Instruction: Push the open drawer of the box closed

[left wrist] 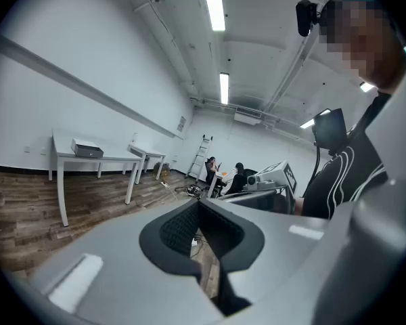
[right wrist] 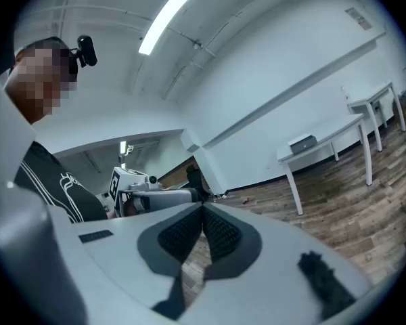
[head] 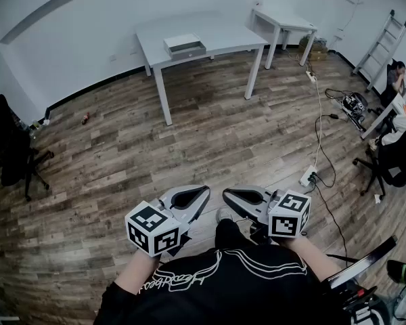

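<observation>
i hold my left gripper [head: 204, 190] and my right gripper [head: 225, 193] low against my own body, well back from the white table [head: 220, 36], with a wide stretch of wood floor [head: 210, 134] between me and it. both grippers sit side by side, their tips pointing toward the table. my left jaws are pressed together at the tips with nothing between them. my right jaws are pressed together too, and carry nothing.

the box [head: 185, 45] stands on the table, near its front edge and toward its left half. the drawer [head: 190, 50] shows as a darker band along the box's lower front, on the side that faces me; from this far off i cannot tell how far it stands out.

a second table [head: 285, 22] stands behind the white table's right end, against the wall. a ladder [head: 381, 43] leans further right of the table. a power strip [head: 308, 177] lies on the floor between the table and me, to my right.
</observation>
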Motion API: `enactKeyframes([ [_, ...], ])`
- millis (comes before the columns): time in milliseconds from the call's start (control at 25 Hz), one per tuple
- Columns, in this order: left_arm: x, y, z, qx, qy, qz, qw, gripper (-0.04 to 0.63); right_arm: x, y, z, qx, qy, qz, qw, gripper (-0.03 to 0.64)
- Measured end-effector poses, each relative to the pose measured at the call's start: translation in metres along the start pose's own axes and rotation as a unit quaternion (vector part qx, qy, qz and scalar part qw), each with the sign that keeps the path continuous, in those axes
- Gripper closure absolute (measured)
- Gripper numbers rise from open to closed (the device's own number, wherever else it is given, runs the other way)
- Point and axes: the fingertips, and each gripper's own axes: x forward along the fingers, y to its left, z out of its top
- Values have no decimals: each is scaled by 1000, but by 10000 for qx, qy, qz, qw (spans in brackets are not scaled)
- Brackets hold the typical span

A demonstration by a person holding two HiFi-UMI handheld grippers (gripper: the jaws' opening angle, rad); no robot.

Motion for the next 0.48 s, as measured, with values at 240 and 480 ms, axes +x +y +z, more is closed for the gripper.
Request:
enactKeyframes([
  [240, 79, 81, 25, -83, 5, 221, 9997, 604, 20, -111, 45, -132, -101, -129, 9998, 607],
  [480, 166, 167, 73, -324, -24, 367, 9988, 604, 46, -222, 103, -515, 54, -115, 9986, 607],
])
